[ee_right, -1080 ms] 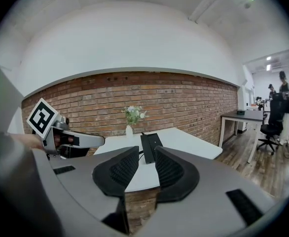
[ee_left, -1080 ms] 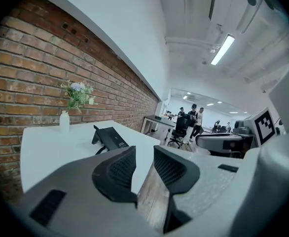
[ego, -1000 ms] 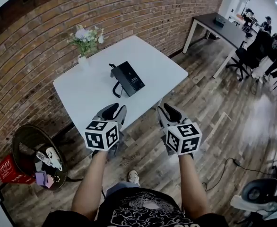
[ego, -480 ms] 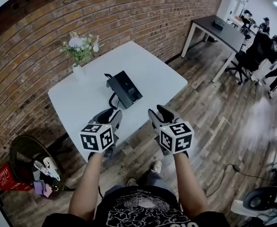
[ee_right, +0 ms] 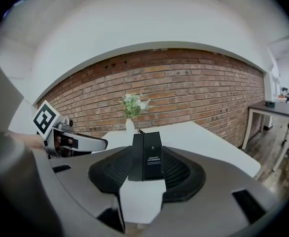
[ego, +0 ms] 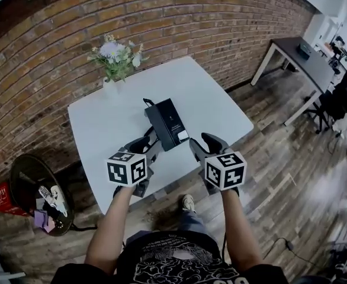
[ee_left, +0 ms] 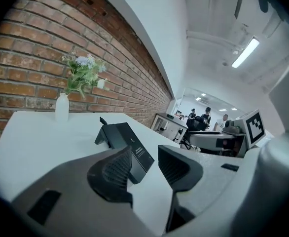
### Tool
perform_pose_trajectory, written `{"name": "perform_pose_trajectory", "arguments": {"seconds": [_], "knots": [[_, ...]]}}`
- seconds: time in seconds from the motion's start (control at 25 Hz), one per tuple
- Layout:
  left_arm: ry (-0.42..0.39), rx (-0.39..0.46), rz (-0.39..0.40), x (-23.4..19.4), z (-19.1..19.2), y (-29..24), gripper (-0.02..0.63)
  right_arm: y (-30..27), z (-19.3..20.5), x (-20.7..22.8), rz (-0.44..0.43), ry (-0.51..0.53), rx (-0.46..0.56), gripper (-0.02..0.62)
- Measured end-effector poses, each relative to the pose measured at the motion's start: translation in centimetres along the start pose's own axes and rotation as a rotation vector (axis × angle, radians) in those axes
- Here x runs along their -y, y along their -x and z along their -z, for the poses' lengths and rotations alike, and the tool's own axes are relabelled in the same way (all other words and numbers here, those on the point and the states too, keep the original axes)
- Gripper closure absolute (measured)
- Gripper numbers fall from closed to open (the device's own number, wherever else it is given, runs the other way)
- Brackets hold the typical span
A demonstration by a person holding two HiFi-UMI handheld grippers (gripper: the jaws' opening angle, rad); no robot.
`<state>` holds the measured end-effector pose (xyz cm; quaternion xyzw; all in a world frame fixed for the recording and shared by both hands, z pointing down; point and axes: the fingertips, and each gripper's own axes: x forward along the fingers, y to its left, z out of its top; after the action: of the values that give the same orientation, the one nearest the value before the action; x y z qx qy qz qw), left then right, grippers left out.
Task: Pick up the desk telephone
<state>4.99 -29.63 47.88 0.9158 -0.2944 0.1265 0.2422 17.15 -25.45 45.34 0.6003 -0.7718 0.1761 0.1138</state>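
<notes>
One white table (ego: 102, 129) beside brick wall (ego: 55, 46).

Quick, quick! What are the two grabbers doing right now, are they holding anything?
Left gripper: fingers opening, nothing between them.
Right gripper: fingers opening, nothing held; the black box-shaped desk telephone lies ahead.

I hold my left hand-held gripper (ego: 148, 142) and right hand-held gripper (ego: 204, 144) side by side, tilted slightly down, jaws opening, gripping nothing.
</notes>
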Motion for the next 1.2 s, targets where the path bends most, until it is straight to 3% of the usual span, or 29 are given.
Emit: {"name": "perform_pose_trajectory", "arguments": {"seconds": [0.24,0.48,0.8,1.2], "knots": [[0.086,-0.033,-0.05,-2.7,0.2,-4.0,0.437,-5.3,0.0,3.2,-0.132,0.004,-0.078,0.413],[0.224,-0.063,-0.1,-5.3,1.4,-7.0,0.4,-10.1,1.2,4.8,-0.275,0.01,-0.175,0.381],[0.379,-0.071,-0.085,-7.3,2.3,-10.0,0.38,-14.7,3.1,4.9,-0.468,-0.046,-0.296,0.34],[0.462,-0.082,-0.063,-8.4,2.8,-12.2,0.353,-18.6,5.4,3.7,-0.641,-0.139,-0.443,0.304]]}}
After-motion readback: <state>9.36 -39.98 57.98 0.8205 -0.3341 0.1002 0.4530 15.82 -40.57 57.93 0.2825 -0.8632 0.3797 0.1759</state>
